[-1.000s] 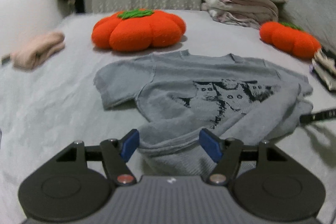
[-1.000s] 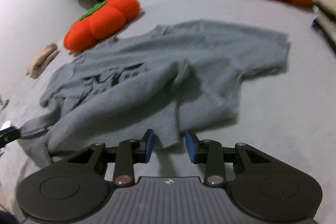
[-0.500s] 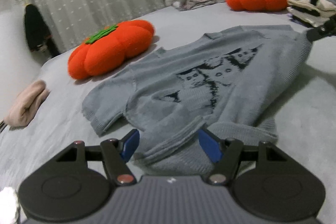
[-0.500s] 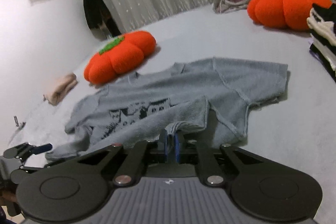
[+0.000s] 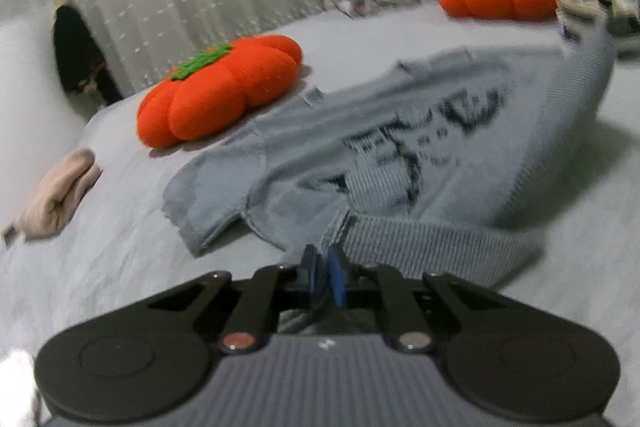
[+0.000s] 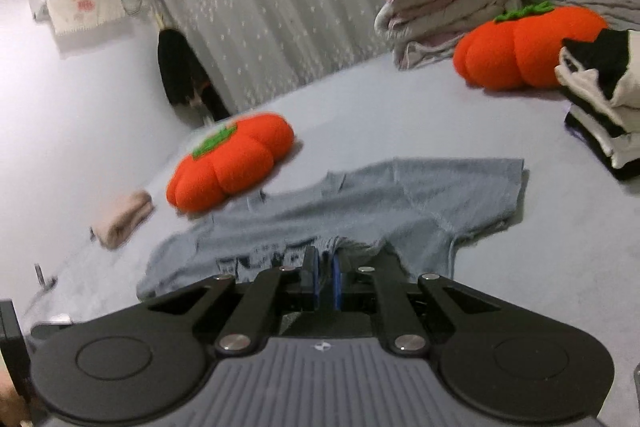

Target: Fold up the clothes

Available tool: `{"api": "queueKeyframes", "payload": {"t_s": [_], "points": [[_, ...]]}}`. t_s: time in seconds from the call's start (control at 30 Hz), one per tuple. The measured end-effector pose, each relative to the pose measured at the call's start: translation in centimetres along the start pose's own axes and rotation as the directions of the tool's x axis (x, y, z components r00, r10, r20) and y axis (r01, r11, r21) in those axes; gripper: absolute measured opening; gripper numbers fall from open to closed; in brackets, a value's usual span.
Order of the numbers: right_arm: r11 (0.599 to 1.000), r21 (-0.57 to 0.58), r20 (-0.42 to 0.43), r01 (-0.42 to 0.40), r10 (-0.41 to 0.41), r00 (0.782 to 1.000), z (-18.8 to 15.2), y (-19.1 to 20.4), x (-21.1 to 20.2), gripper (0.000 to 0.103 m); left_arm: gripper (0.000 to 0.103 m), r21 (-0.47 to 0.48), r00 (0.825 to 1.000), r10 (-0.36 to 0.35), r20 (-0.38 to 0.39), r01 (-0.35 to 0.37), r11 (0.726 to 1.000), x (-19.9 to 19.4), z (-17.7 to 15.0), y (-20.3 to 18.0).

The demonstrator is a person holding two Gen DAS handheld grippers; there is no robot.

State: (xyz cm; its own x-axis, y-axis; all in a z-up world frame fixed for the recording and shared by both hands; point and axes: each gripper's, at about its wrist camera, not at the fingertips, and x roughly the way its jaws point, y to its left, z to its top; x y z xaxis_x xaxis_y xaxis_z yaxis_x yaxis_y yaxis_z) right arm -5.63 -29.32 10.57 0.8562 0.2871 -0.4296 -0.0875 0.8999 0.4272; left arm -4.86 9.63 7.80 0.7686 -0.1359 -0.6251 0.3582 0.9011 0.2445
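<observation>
Both grippers pinch the ribbed hem of a grey knitted T-shirt lying on a grey bed.

Left gripper has just clamped the hem; right gripper is clamped too. Plush orange pumpkin cushion behind — only the right view shows a folded black-and-cream stack.

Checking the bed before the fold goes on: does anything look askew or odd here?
Only the grey sweater: it lies crooked and bunched, its ribbed hem rolled up where the left tool pinches it. Nothing looks spilled or damaged.
</observation>
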Motion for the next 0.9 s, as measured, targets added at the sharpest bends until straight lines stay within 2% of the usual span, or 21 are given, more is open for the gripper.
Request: {"api": "queueKeyframes", "payload": {"t_s": [0.07, 0.13, 0.23, 0.33, 0.5, 0.57, 0.6, 0.63, 0.67, 0.77, 0.9], "points": [[1.0, 0.018, 0.016, -0.013, 0.013, 1.0, 0.5, -0.3, -1.1, 0.009, 0.008, -0.103, 1.0, -0.019, 0.019, 0.02, 0.995, -1.9, -0.1, 1.1], [1.0, 0.03, 0.013, -0.009, 0.008, 1.0, 0.8, -0.4, -2.2, 0.009, 0.007, -0.231, 0.997, -0.059, 0.047, 0.069, 0.97, -4.3, -0.6, 2.8], [0.998, 0.067, -0.007, -0.014, 0.014, 1.0, 0.2, -0.8, -4.2, 0.009, 0.006, -0.323, 0.991, -0.089, 0.098, 0.117, 0.939, -6.5, -1.5, 4.6], [0.995, 0.1, -0.032, -0.018, 0.021, 0.999, -1.2, -1.1, -5.2, 0.009, 0.006, -0.338, 0.995, -0.069, 0.071, 0.09, 0.937, -6.6, -2.5, 5.6], [0.993, 0.119, -0.055, -0.01, 0.017, 0.998, -3.1, -0.9, -6.9, 0.009, 0.007, -0.349, 0.989, -0.138, 0.054, 0.148, 0.925, -6.8, -3.3, 5.6], [0.991, 0.128, -0.051, -0.022, 0.029, 0.998, -3.6, -0.7, -7.7, 0.009, 0.009, -0.374, 0.984, -0.172, 0.035, 0.173, 0.911, -6.4, -3.3, 5.1], [0.992, 0.127, -0.046, -0.024, 0.03, 0.999, -3.9, -0.7, -8.1, 0.009, 0.01, -0.382, 0.984, -0.176, 0.031, 0.174, 0.908, -6.3, -3.2, 4.7], [0.992, 0.127, -0.042, -0.024, 0.03, 0.999, -4.2, -0.5, -8.4, 0.009, 0.017, -0.386, 0.984, -0.174, 0.023, 0.17, 0.907, -6.0, -3.2, 4.3], [0.991, 0.13, -0.037, -0.023, 0.028, 0.999, -4.4, -0.4, -8.8, 0.009, 0.025, -0.38, 0.985, -0.17, 0.016, 0.163, 0.911, -5.8, -3.2, 3.9], [0.99, 0.138, -0.017, -0.009, 0.012, 1.0, -4.5, -0.3, -10.0, 0.009, 0.028, -0.313, 0.989, -0.151, 0.001, 0.143, 0.939, -4.9, -2.8, 2.2], [0.987, 0.155, 0.012, -0.031, 0.03, 0.999, -4.1, -0.3, -12.1, 0.007, 0.035, -0.219, 0.993, -0.114, -0.001, 0.111, 0.969, -4.2, -2.4, 0.2]]}}
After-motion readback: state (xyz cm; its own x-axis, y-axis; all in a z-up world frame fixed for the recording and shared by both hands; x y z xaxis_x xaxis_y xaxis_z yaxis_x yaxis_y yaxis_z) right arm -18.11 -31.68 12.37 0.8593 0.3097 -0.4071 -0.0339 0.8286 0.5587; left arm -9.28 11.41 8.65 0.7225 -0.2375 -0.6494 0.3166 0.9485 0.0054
